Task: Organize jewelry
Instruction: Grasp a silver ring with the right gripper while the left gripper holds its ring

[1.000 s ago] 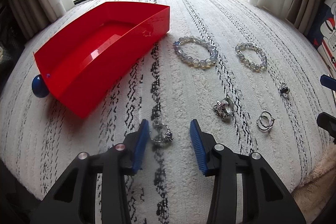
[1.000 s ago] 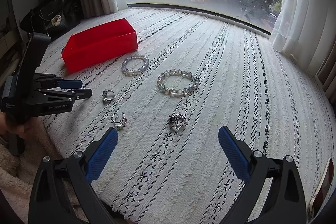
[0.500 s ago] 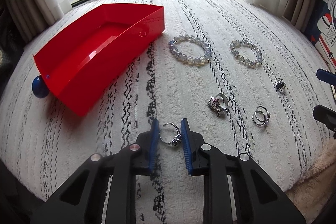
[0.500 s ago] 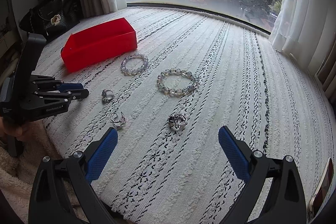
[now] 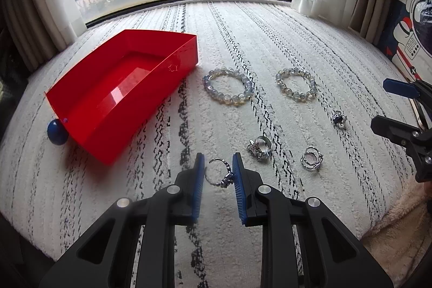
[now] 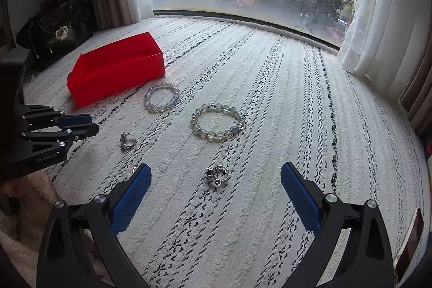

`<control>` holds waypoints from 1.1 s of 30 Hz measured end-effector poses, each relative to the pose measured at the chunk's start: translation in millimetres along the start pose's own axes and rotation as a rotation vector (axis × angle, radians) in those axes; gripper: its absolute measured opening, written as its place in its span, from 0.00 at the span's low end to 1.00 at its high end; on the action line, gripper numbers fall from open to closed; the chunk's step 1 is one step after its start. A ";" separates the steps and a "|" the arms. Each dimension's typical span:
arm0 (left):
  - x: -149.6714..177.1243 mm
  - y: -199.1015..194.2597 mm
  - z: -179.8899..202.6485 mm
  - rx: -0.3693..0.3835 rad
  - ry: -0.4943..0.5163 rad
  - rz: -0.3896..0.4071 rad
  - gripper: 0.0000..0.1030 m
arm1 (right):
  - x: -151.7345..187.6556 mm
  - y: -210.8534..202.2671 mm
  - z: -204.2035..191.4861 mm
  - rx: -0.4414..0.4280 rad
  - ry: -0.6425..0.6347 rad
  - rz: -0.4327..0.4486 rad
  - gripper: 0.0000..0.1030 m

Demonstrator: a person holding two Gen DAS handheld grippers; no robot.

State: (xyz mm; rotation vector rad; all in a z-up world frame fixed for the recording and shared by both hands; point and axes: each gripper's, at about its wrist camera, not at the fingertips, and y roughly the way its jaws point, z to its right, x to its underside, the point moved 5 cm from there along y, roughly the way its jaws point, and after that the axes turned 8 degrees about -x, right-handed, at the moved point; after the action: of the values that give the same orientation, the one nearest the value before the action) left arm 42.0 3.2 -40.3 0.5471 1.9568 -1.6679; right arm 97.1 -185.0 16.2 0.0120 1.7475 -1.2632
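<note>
My left gripper (image 5: 218, 171) is shut on a silver ring (image 5: 219, 175) and holds it just above the white rug. An empty red tray (image 5: 108, 109) lies to its upper left and also shows in the right wrist view (image 6: 118, 77). Two pale bead bracelets (image 5: 228, 89) (image 5: 295, 87) lie ahead. Three more rings (image 5: 259, 147) (image 5: 311, 161) (image 5: 338, 119) lie to the right. My right gripper (image 6: 216, 180) is open, low over a ring (image 6: 217, 176). The left gripper (image 6: 78, 126) shows at the left of that view.
A dark blue ball (image 5: 57, 132) sits against the tray's left corner. A black handbag (image 6: 54, 31) stands at the far left by the curtain. The window runs along the back. The rug's front edge drops to a fluffy blanket (image 5: 391, 223).
My left gripper closed on the ring, then lifted and tilted up with it, so the view shows more window. The right gripper dipped slightly toward the ring below it.
</note>
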 end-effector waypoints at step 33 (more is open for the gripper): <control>4.0 -1.6 -9.8 0.057 -0.018 0.015 0.20 | 12.1 64.5 2.3 0.046 0.042 -0.179 0.33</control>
State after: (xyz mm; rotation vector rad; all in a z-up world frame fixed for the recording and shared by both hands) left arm 36.7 12.5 -40.3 0.5643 1.8931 -1.7184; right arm 123.9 -162.4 -39.3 -0.0937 1.7861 -1.4411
